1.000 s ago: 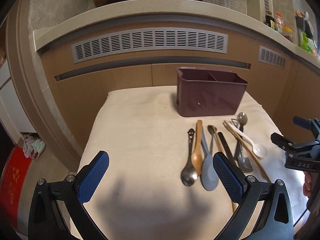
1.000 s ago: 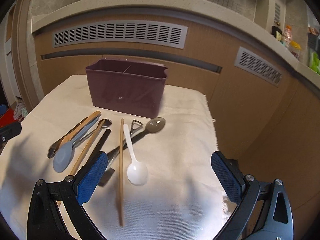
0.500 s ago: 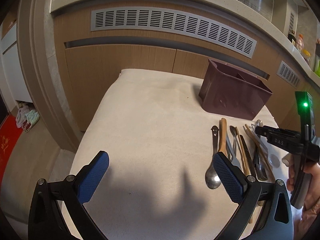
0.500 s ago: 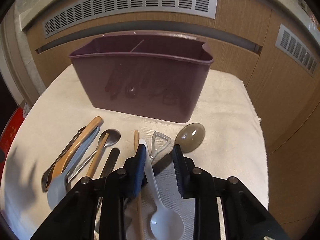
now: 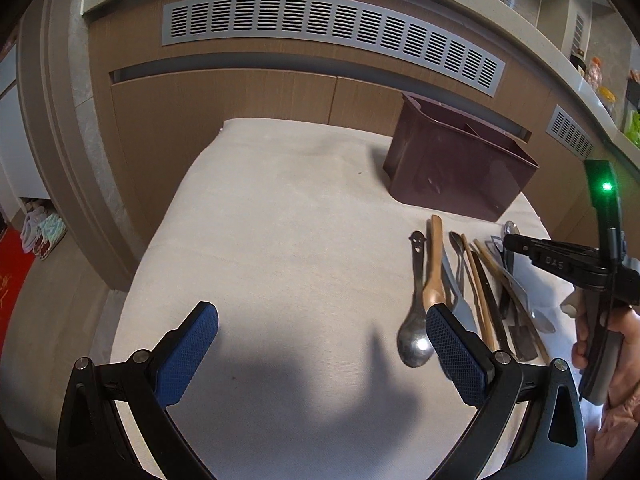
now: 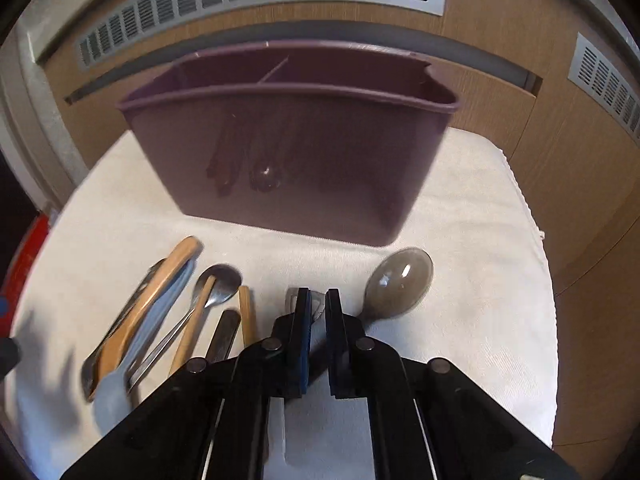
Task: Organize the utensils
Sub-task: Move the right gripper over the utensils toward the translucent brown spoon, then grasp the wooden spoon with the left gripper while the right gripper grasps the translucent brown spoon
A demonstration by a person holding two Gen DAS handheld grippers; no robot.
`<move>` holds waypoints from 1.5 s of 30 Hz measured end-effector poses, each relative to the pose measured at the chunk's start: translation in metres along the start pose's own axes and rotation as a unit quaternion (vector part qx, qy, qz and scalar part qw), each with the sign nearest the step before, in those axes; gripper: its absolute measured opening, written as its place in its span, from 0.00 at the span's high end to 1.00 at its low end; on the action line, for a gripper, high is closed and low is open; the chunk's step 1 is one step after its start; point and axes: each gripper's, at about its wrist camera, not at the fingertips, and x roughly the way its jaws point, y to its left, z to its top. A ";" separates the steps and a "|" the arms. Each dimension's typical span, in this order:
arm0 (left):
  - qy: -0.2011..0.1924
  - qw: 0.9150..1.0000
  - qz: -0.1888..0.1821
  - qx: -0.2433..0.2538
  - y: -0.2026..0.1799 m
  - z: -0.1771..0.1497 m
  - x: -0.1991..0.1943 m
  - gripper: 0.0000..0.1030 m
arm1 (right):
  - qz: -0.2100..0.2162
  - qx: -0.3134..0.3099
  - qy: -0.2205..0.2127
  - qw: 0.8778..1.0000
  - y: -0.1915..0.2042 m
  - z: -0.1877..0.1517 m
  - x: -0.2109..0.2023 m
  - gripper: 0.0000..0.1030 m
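A dark purple divided utensil holder (image 5: 456,168) (image 6: 296,152) stands at the back of the cloth-covered table (image 5: 280,240). Several utensils lie in a row before it: a steel spoon (image 5: 416,332), a wooden spoon (image 5: 435,264) (image 6: 160,284), a grey-blue spoon (image 6: 132,344), chopsticks (image 5: 478,280), and a clear brown spoon (image 6: 400,280). My left gripper (image 5: 320,356) is open and empty, low over the cloth beside the steel spoon. My right gripper (image 6: 316,304) (image 5: 516,242) is nearly shut around the white plastic spoon's handle (image 6: 318,340) and a metal opener (image 6: 316,306); the grip itself is hidden.
A wooden cabinet front with grey vent grilles (image 5: 320,36) rises behind the table. The floor drops away at the left, with a red mat (image 5: 12,272). The table's right edge (image 6: 536,232) lies close to the utensils.
My right gripper closed from wide open to nearly shut and moved forward and down onto the white spoon. My left gripper swung left, away from the utensil row, and stayed open.
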 end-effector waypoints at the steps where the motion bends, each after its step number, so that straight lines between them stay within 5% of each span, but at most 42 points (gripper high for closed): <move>1: 0.002 1.000 -0.003 0.004 -0.004 0.000 0.000 0.00 | -0.001 0.000 -0.002 1.000 -0.004 -0.003 -0.006 0.95; 7: 0.015 0.999 -0.029 0.037 -0.037 -0.001 0.002 0.03 | -0.015 -0.003 -0.019 1.000 -0.025 -0.028 -0.040 0.95; 11: 0.031 0.994 -0.051 0.086 -0.070 -0.012 0.005 0.29 | -0.011 0.004 -0.025 1.000 -0.034 -0.047 -0.049 0.92; 18: 0.025 0.990 -0.043 0.131 -0.102 -0.034 0.010 0.36 | -0.014 0.022 -0.059 0.998 -0.039 -0.071 -0.058 0.82; 22: 0.035 0.993 -0.047 0.099 -0.090 -0.024 0.013 0.37 | 0.003 0.033 -0.062 0.997 -0.044 -0.078 -0.055 0.81; 26: 0.087 0.994 -0.046 0.041 -0.065 -0.007 0.031 0.69 | 0.016 0.043 -0.060 0.997 -0.048 -0.083 -0.051 0.79; 28: 0.115 0.992 -0.050 0.032 -0.059 -0.001 0.042 0.74 | 0.022 0.046 -0.061 0.997 -0.049 -0.083 -0.051 0.78; 38: 0.138 0.983 -0.083 0.093 -0.084 0.037 0.063 0.74 | 0.034 0.048 -0.049 0.997 -0.048 -0.083 -0.046 0.69; 45: 0.180 0.971 -0.060 0.146 -0.106 0.057 0.105 0.74 | 0.040 0.051 -0.045 0.997 -0.049 -0.084 -0.045 0.68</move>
